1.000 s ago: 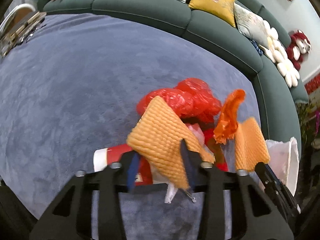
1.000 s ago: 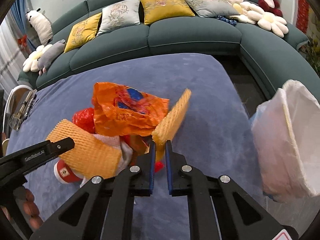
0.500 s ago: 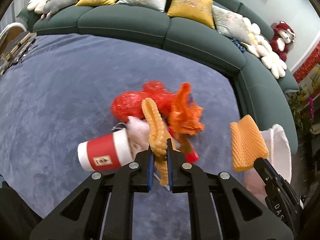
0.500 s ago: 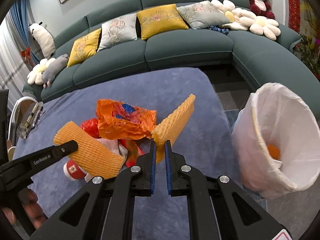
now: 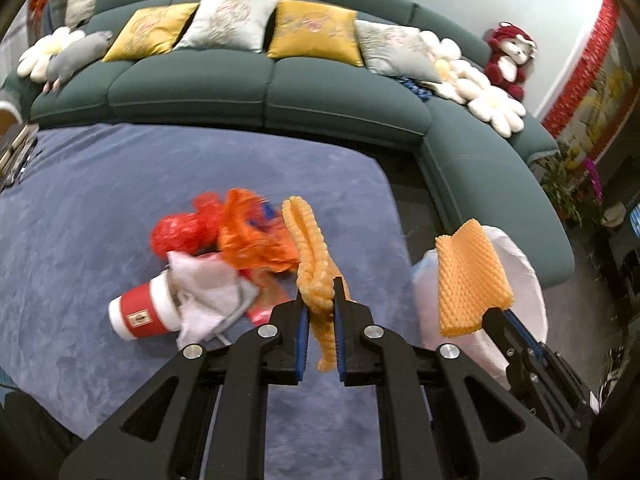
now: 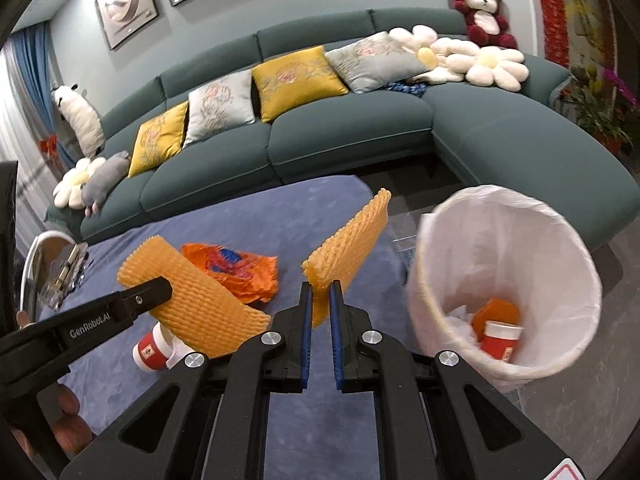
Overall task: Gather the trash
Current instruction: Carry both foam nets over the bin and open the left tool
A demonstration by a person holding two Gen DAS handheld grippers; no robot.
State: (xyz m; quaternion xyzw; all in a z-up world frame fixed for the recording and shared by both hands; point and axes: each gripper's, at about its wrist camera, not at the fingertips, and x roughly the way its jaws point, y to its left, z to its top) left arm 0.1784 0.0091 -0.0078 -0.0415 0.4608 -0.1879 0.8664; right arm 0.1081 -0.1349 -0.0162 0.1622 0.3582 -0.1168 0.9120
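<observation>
My left gripper (image 5: 319,308) is shut on a yellow foam net (image 5: 310,256), held above the blue carpet. My right gripper (image 6: 319,294) is shut on a second yellow foam net (image 6: 352,240), beside the white-lined trash bin (image 6: 560,240). That bin (image 5: 524,264) and the second net (image 5: 468,276) show at the right of the left wrist view. On the carpet lie an orange wrapper (image 5: 252,240), a red plastic bag (image 5: 180,232), a white tissue (image 5: 208,292) and a red paper cup (image 5: 138,318). The bin holds a red cup (image 6: 500,340) and orange trash.
A dark green curved sofa (image 6: 352,132) with cushions and plush toys runs behind the carpet (image 5: 100,208). A chair with small items (image 6: 56,268) stands at the far left. Plants (image 6: 600,108) stand at the right.
Both grippers have lifted higher with their foam nets and moved right toward the bin. The bin's inside now faces the right wrist view. The trash pile stays on the carpet.
</observation>
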